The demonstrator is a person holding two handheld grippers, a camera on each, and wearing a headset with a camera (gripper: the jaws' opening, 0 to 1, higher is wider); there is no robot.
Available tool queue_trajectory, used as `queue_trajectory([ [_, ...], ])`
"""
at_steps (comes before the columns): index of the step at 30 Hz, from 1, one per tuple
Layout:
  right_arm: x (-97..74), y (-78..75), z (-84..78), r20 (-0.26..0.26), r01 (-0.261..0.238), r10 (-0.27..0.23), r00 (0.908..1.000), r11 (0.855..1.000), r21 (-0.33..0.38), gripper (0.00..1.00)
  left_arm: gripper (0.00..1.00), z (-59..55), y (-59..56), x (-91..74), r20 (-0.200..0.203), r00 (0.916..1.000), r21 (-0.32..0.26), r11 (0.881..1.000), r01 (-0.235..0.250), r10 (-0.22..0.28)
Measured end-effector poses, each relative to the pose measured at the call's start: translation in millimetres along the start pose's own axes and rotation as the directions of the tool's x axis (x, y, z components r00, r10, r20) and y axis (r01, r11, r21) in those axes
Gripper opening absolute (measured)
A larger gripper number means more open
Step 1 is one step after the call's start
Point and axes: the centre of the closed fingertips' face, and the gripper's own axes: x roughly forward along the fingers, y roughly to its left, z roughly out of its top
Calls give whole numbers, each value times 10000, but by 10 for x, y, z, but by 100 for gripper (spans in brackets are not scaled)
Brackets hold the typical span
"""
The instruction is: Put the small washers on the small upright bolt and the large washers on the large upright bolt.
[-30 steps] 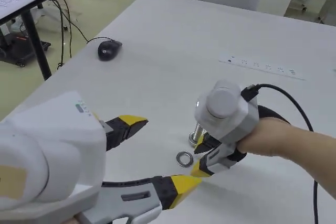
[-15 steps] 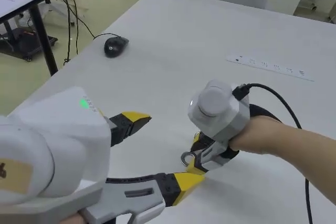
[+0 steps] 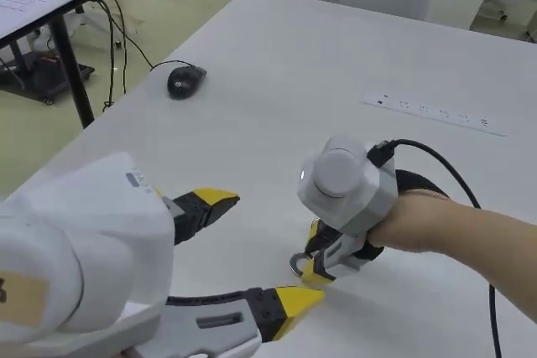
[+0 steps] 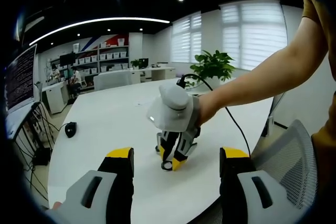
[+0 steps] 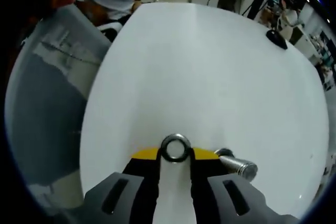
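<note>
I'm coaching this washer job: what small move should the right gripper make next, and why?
Probably shift the right gripper sideways so the washer it pinches sits over the bolt, which stands just beside its jaws.

Bright, even light — soft shadows, edges bowed in both gripper views.

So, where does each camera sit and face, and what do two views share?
Head view: headset, facing down at table; left gripper, right gripper, forearm show.
Left gripper view: on that gripper, facing the right gripper; own open jaws show.
Right gripper view: on that gripper, facing its pinched washer, beside a bolt.
Shared: mouse, head and left gripper views.
</note>
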Motion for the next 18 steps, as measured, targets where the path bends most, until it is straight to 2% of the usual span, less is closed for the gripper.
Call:
queue_trajectory([
  [6, -101, 68, -33, 27, -67, 67, 10000, 10000, 24, 21, 65, 2, -26, 21, -65, 9999, 88, 9999, 92, -92],
  [9, -193, 91, -36, 205, -89, 85, 9998, 9998, 193, 21, 65, 11, -29, 23, -67, 9999, 154, 9998, 120, -119],
  [13, -385, 84, -102, 184, 98, -101, 9998, 9998, 163, 21, 65, 10, -28, 31, -129, 9998, 236, 9996, 150, -147],
  [18, -635, -1, -139, 263, 429, -437, 9987, 9987, 276, 21, 65, 40, -52, 43, -76, 9997, 301, 9993, 219, -217],
])
